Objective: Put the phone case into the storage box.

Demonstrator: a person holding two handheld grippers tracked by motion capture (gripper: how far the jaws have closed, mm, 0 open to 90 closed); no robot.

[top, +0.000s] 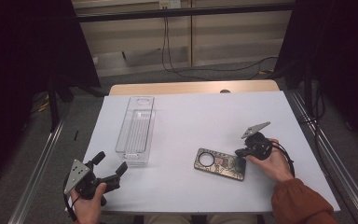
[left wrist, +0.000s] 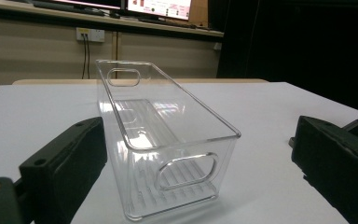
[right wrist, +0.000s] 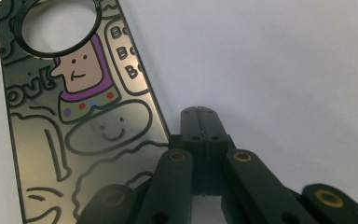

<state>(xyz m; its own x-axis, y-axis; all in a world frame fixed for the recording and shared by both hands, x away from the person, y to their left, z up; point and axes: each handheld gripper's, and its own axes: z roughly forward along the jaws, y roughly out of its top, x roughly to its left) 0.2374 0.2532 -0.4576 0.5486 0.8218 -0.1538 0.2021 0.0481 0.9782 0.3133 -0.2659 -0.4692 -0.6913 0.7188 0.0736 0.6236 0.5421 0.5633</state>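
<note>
High view: the phone case (top: 220, 164) lies flat on the white worktop (top: 205, 116), right of the clear bin (top: 136, 132); the right gripper (top: 240, 153) sits at the case's right end, while the left gripper (top: 108, 166) rests near the bin's near end with its jaws spread wide and nothing between them.

Left gripper view: the bin (left wrist: 163, 140) stands upright between the wide-apart jaws, apart from both; its handle cut-out faces the camera; the far screens carry text too small to read.

Right gripper view: the right gripper (right wrist: 200, 116) has its jaws pressed together beside the case's (right wrist: 74, 116) long edge, gripping nothing; to lift the case well, I judge it should open first, then pinch that edge squarely, since the flat glossy face offers little purchase; the cartoon print shows letters like "Bo" repeated and "ov!", partly cut off.
</note>
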